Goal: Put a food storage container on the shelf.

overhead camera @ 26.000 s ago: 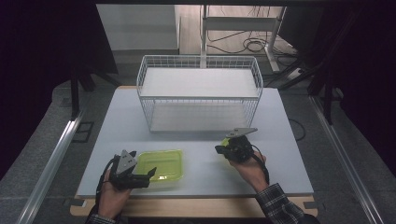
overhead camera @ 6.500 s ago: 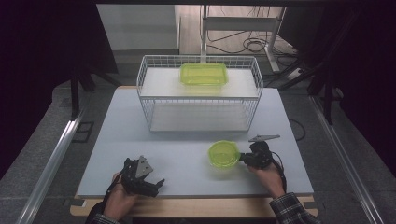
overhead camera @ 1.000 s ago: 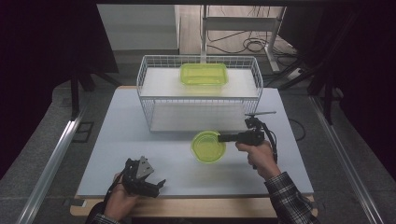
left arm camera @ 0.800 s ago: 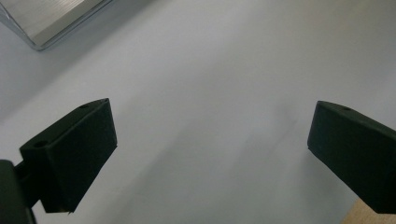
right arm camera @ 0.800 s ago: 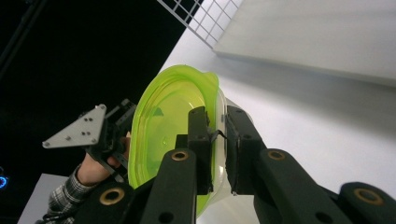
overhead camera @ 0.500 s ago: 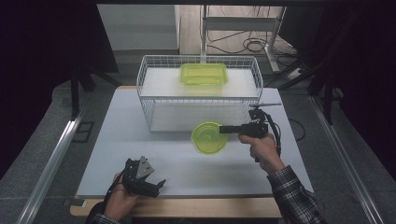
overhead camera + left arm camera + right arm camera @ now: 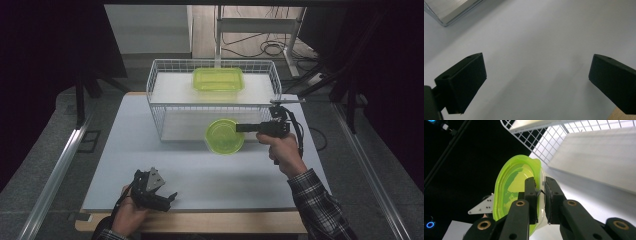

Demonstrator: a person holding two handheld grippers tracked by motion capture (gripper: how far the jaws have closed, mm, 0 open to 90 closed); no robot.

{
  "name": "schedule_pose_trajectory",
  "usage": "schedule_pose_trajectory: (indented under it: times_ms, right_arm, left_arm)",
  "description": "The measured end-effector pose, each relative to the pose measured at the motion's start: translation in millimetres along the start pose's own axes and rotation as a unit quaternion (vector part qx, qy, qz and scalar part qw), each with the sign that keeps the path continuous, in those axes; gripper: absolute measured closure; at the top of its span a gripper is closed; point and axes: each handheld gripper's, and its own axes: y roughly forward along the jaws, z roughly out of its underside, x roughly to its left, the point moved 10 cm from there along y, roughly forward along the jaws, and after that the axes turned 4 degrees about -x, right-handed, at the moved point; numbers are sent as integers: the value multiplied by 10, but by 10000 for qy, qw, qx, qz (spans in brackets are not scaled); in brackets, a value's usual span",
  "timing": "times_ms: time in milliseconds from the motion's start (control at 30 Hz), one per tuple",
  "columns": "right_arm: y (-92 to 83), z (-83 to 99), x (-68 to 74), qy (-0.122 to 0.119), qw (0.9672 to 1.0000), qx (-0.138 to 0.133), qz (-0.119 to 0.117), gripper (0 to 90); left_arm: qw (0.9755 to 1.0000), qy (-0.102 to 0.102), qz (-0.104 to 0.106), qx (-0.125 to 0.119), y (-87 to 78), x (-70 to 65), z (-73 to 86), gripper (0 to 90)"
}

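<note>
High view: I hold my right gripper up in the air, and it pinches the rim of a round, see-through green plastic bowl. The bowl hangs in front of the white wire basket, lower than the basket's top edge, above the pale grey table. A green plastic box with corners already sits inside the basket, on top of a white block.

I think a few things could go wrong here. My grip is only on a thin bit of the rim, so the bowl could slip out and drop if I shake or tip my hand. The bowl could also bump the wire wall if I push it forward before it is high enough (the wires are just behind it). And it could land on the green box and sit crooked.

In the right gripper view the bowl's rim sits right between my two black jaws, and the bowl reaches out past the tips.

My left gripper rests low by the near table edge, spread wide, with nothing in it.
</note>
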Motion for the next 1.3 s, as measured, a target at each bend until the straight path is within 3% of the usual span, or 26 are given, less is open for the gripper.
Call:
schedule_pose_trajectory:
  times_ms: [667, 1033, 1300]
  right_arm:
    - [-99, -375, 209, -46, 9997, -256, -47, 814]
    - [-164, -673, 369, -172, 9988, -462, -4, 814]
    - [-191, -887, 446, -228, 9978, -619, 59, 814]
  left_arm:
    - [10000, -40, -4, -9, 0, 3, -4, 9]
    - [9998, -182, 53, -104, -14, 11, -22, 5]
    - [9984, -456, 220, -266, -44, 9, -54, 1]
